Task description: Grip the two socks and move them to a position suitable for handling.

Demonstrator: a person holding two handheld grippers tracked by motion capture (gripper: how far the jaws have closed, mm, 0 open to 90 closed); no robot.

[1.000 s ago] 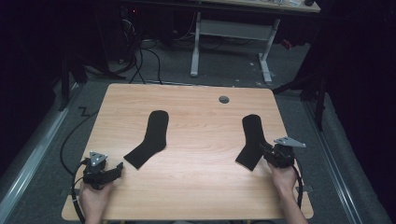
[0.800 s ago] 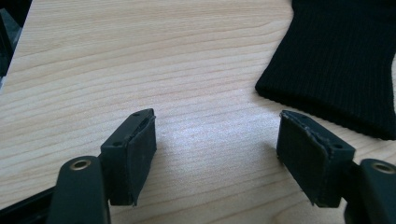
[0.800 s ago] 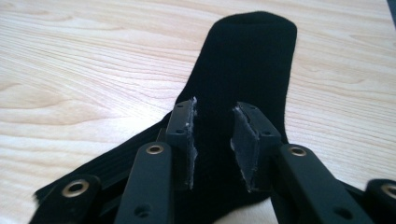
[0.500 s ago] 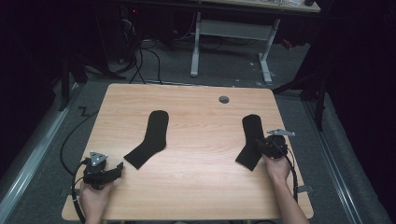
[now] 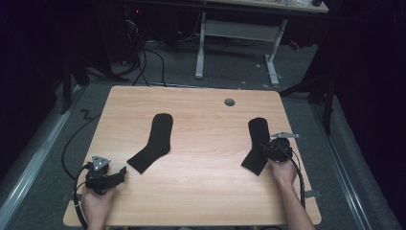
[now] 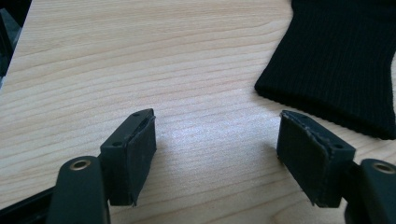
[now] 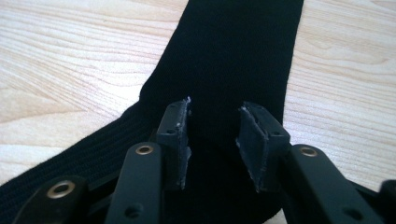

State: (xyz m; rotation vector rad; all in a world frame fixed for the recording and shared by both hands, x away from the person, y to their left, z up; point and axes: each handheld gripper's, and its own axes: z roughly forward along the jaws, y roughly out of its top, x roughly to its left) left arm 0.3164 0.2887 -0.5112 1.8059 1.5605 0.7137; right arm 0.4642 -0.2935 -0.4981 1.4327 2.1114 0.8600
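Two black socks lay flat on the table (image 5: 201, 191), well apart: the left sock (image 5: 154, 142) ran from mid-table toward your left gripper (image 5: 119, 173), and the right sock (image 5: 257, 143) lay near the right edge, under your right gripper (image 5: 266, 149). Your right gripper (image 7: 212, 140) stood over the bend of the right sock (image 7: 233, 56) with its jaws partly parted and nothing pinched between them, the fabric lying flat beneath the pads (image 7: 173, 135). Closing from there risked, as I judged it, either sliding over the knit and catching nothing, or nipping only the top layer, so the sock would open or trail when lifted. A grip at the bend could also have let both ends droop and drag across the wood. Your left gripper (image 6: 217, 140) was spread wide over bare wood, holding nothing, with the ribbed cuff of the left sock (image 6: 336, 60) just beyond its right pad (image 6: 308, 161). Had you shut it there, it would likely have closed on air; pushing forward without lowering could have shoved the cuff and bunched it. With the socks so far apart, moving one in a loose hold could have dropped it short.
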